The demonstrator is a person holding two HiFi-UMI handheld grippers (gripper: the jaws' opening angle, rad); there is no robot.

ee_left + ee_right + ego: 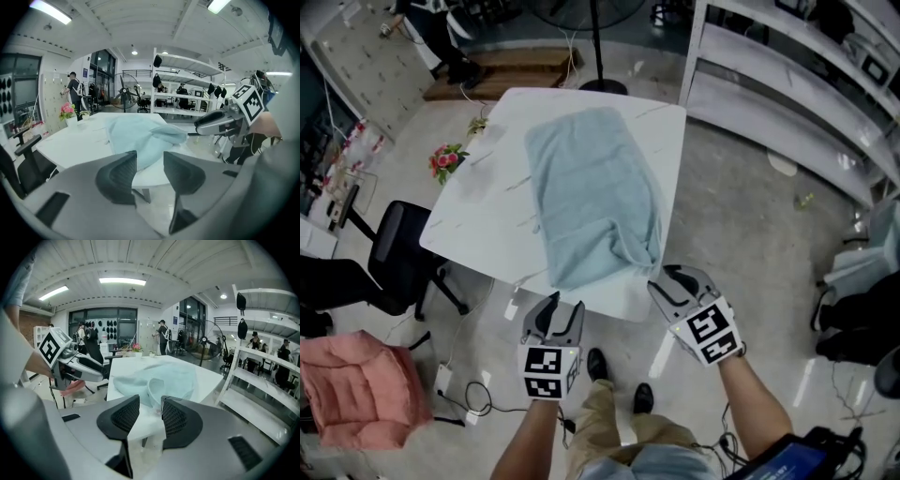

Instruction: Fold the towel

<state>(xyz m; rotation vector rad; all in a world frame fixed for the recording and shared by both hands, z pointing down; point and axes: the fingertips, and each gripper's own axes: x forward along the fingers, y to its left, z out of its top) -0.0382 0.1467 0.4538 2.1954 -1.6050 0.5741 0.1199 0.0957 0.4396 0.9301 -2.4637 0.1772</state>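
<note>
On the worktop (478, 220): one towel (595, 192), near corner bunched; flowers (445, 161) at left edge. Alongside: black chair (398, 251), shelving (787, 89). My left tool (560, 309) and right tool (675, 279), both wide, holding nothing.

We are in a big room with a pale, shiny floor (741, 216). A white square table (483, 220) stands in the middle. On its left is a black office chair on wheels (398, 258), and nearer to us there is a soft pink seat (356, 384). Pink flowers in a pot (445, 161) sit just beside the table's far left edge. Long white shelves (787, 84) run along the right side. A tall black fan (125, 91) and a brown wooden step (506, 70) stand past the table. Black wires (473, 398) lie on the floor. Long bright lamps (122, 281) shine overhead, and big dark windows (103, 322) fill the far wall.
</note>
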